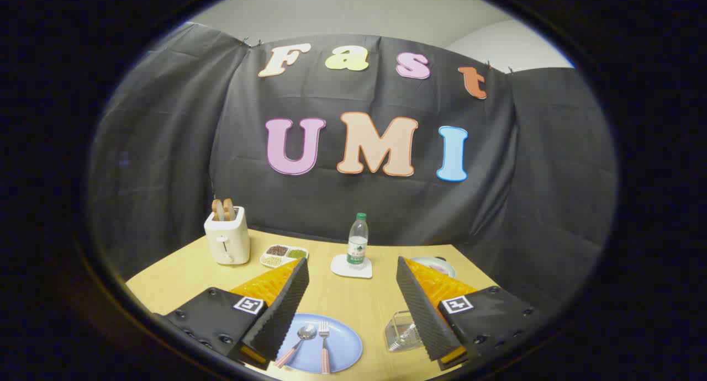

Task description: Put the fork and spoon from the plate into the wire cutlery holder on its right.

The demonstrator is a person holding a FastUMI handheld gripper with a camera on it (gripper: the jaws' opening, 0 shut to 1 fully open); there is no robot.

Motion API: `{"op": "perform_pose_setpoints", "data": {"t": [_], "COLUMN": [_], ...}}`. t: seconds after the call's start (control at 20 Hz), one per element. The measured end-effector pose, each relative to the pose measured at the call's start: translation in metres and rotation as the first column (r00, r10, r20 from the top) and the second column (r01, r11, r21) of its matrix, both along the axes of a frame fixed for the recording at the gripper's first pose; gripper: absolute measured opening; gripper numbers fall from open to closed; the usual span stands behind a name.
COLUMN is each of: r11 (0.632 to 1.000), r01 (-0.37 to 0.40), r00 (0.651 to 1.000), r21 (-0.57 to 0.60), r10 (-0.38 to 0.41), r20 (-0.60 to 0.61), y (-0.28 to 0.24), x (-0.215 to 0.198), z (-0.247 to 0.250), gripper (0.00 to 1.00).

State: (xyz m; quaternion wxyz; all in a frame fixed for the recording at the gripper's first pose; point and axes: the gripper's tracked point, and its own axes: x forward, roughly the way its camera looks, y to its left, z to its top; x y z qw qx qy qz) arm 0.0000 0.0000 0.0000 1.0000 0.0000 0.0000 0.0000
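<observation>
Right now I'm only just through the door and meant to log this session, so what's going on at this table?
A person is holding a two-finger gripper above a wooden table, its fingers spread wide and holding nothing. Between the fingers lies a blue plate with a spoon and a fork side by side on it. The wire cutlery holder stands just to the plate's right, partly behind one finger. Neither utensil has been picked up yet.
</observation>
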Motion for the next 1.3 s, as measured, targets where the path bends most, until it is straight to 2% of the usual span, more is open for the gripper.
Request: {"op": "perform_pose_setpoints", "data": {"t": [0.8, 1.3], "r11": [1.0, 0.999], "r01": [0.003, -0.033], "r00": [0.999, 0.981], "r21": [0.012, 0.037], "r10": [-0.002, 0.039], "r20": [-0.05, -0.188], "y": [0.0, 0.035], "x": [-0.009, -0.017], "z": [-0.024, -0.071], "gripper": [1.0, 1.0]}}
